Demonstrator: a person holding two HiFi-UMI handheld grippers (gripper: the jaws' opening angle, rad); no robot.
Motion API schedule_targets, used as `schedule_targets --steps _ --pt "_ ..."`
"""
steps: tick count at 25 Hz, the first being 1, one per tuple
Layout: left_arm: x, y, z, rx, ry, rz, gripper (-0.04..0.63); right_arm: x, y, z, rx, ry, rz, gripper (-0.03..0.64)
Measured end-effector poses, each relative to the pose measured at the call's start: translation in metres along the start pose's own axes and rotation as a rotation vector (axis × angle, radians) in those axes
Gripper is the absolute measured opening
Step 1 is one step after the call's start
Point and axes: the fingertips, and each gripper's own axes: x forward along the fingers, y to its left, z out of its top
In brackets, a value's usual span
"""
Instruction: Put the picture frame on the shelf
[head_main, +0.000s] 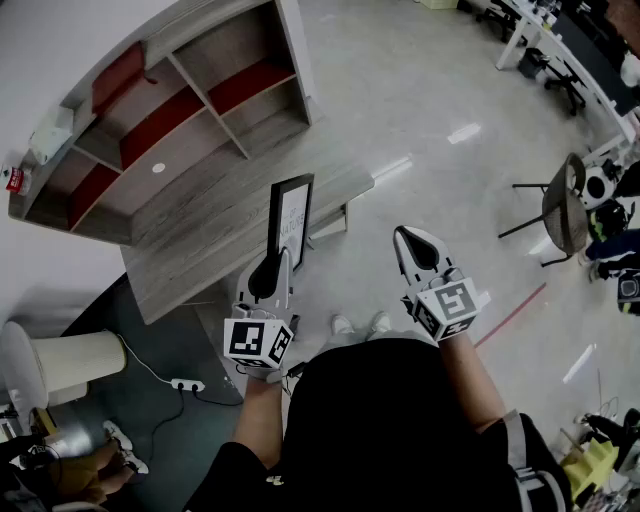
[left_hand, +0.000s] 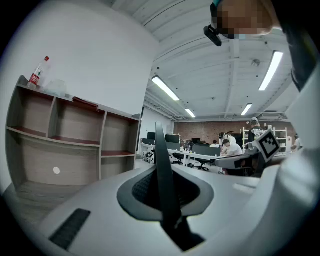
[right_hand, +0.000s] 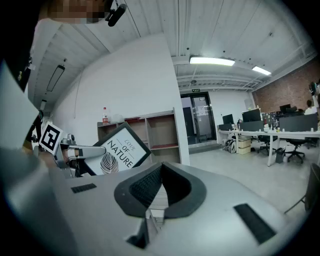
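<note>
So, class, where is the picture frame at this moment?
The picture frame stands upright, left of centre in the head view, clamped in the jaws of the left gripper, by the near edge of the wooden table before the shelf.

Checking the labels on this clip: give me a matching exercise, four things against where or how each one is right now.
Things:
1 picture frame
2 right gripper
3 bottle
4 shelf

States:
A on top of the shelf
B against the white wall
C shut, empty
D clamped in the left gripper

Pairs: 1-D, 2-C, 3-A, 4-B
</note>
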Motion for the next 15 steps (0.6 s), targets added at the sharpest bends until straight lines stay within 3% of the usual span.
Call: schedule_targets --steps 10,15 --pt "0.008 0.052 -0.014 -0.016 0.026 -0.014 0.048 0.047 0.027 -0.008 -0.001 0.012 0.005 -0.003" --pt "0.037 0.066 -0.020 -0.021 0.050 -0.009 0.048 0.075 0.008 -0.005 0.005 0.011 0.017 -0.002"
